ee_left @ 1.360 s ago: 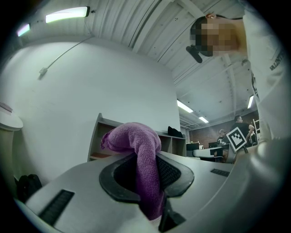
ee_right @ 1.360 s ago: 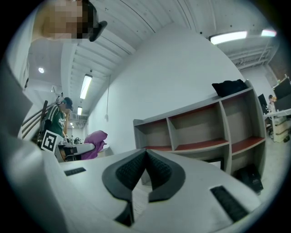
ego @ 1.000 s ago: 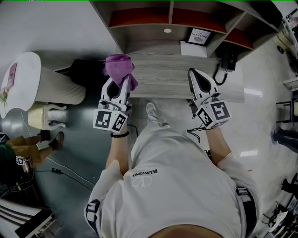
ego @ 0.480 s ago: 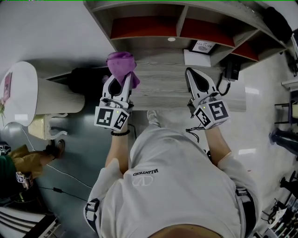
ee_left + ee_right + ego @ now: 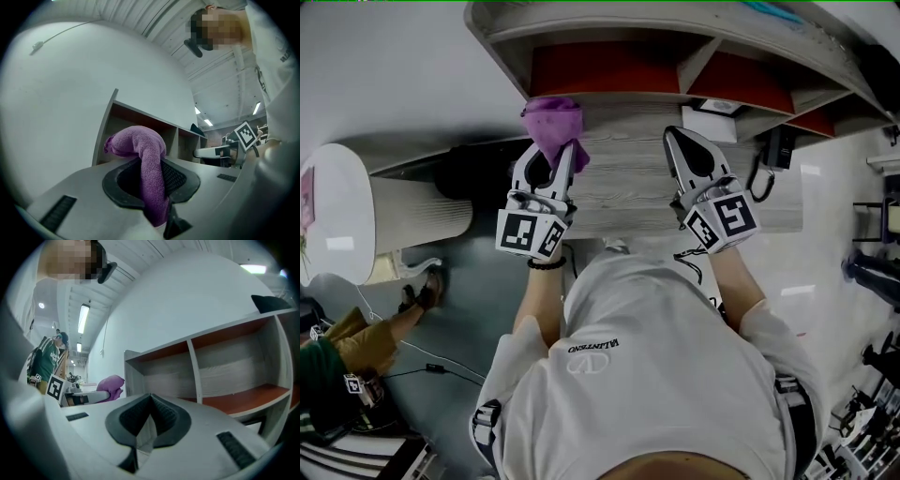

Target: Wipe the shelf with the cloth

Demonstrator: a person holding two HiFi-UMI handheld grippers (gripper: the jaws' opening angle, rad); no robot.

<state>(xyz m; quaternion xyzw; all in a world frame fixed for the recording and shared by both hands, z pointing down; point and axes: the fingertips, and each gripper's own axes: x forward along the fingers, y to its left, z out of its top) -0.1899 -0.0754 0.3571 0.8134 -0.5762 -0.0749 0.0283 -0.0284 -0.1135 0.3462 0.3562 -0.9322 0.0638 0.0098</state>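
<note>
A purple cloth (image 5: 553, 124) is pinched in my left gripper (image 5: 563, 150), which is shut on it. The cloth bunches over the left end of the grey wood-grain shelf top (image 5: 628, 178), just in front of the red-backed compartments (image 5: 600, 67). In the left gripper view the cloth (image 5: 145, 150) drapes down between the pads of the left gripper (image 5: 153, 187). My right gripper (image 5: 675, 141) hovers over the shelf top's right half, shut and holding nothing. In the right gripper view the right gripper (image 5: 150, 401) points at the compartments (image 5: 225, 376), with the cloth (image 5: 110, 384) off to the left.
A white box (image 5: 712, 111) lies at the back of the shelf top, and a black plug with its cable (image 5: 773, 155) hangs at the right end. Left of the shelf stands a round white table (image 5: 337, 216). A seated person (image 5: 342, 361) is at the lower left.
Both grippers have moved forward toward the compartments. The cloth has travelled with the left gripper to the back of the shelf top. The right gripper stays shut.
</note>
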